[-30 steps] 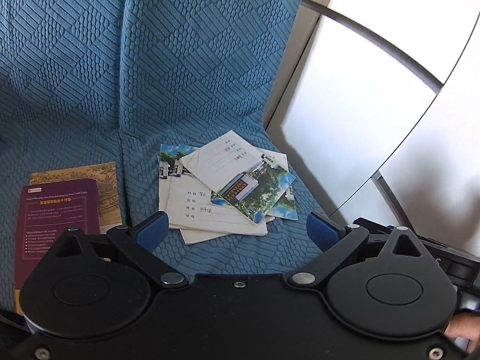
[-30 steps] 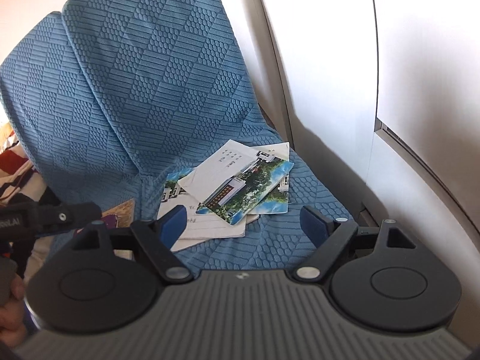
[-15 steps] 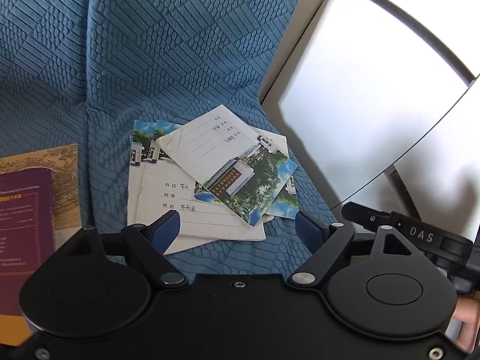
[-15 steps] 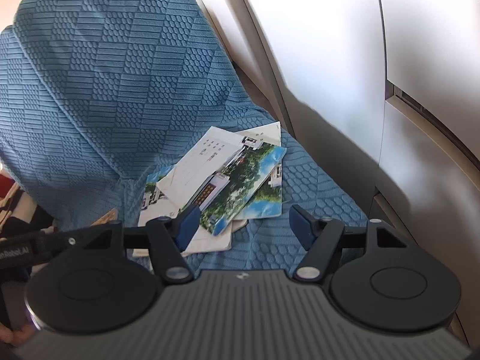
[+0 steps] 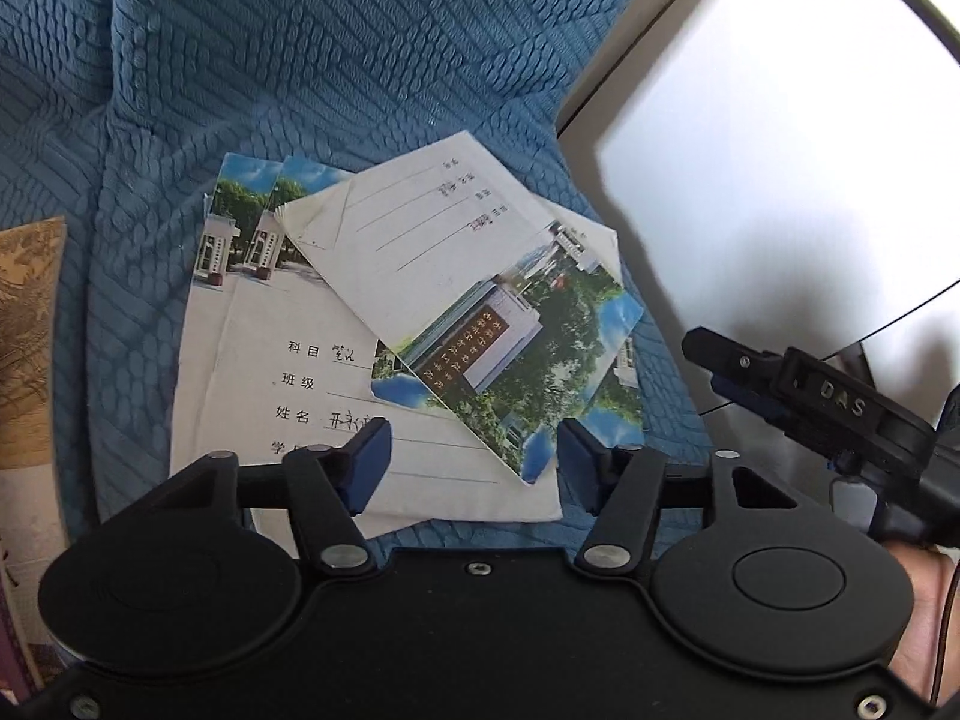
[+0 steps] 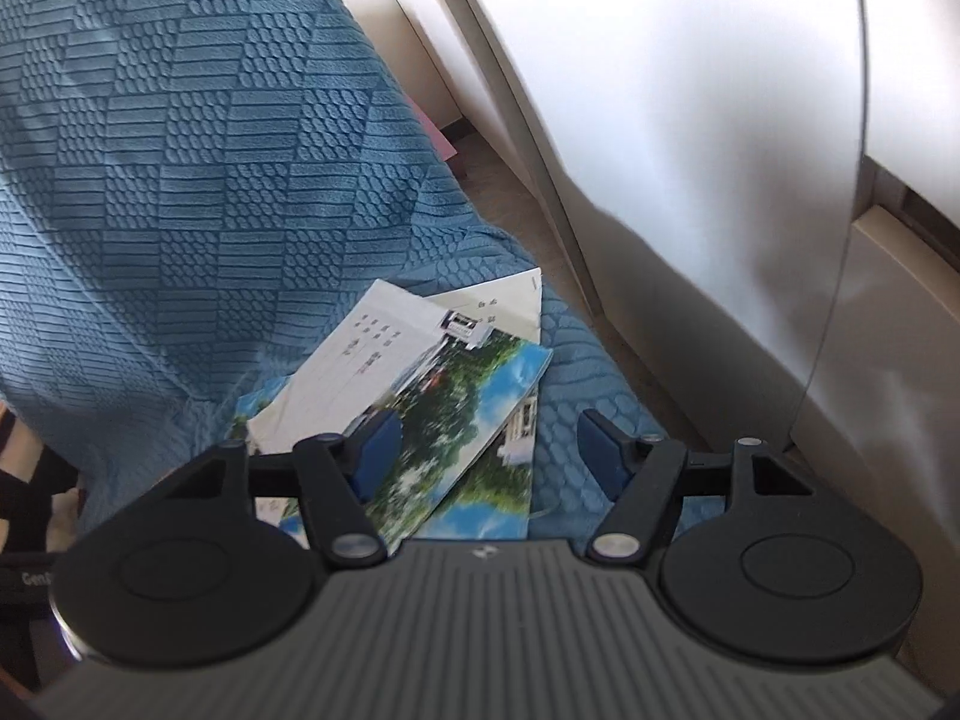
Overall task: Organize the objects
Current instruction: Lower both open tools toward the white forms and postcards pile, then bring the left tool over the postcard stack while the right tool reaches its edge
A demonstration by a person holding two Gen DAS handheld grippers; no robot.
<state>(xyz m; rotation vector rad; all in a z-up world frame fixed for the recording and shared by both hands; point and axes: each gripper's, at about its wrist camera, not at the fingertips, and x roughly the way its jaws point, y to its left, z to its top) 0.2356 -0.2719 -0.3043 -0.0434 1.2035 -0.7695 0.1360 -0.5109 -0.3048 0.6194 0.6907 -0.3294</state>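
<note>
A loose pile of school notebooks (image 5: pixel 288 360) lies on a blue textured sofa cover (image 5: pixel 300 60). The top notebook (image 5: pixel 480 312) is turned askew and has a photo of a building and trees on it. My left gripper (image 5: pixel 474 459) hovers over the pile's near edge, jaws closing, with the top notebook's near corner between them and the pads not touching it. A finger (image 5: pixel 732 360) of the right gripper shows at the right. In the right wrist view my right gripper (image 6: pixel 489 450) hangs over the top notebook (image 6: pixel 456 396), jaws closing, pads clear of the paper.
A brown and gold booklet (image 5: pixel 30 330) lies left of the pile on the cover. A white panel (image 5: pixel 780 150) stands close along the right side of the seat. Between seat and white cabinet (image 6: pixel 690 150) runs a narrow strip of floor (image 6: pixel 510 180).
Both grippers have come down and forward onto the notebook pile, which now fills more of each view. Both pairs of jaws have narrowed. The pile itself has not moved.
</note>
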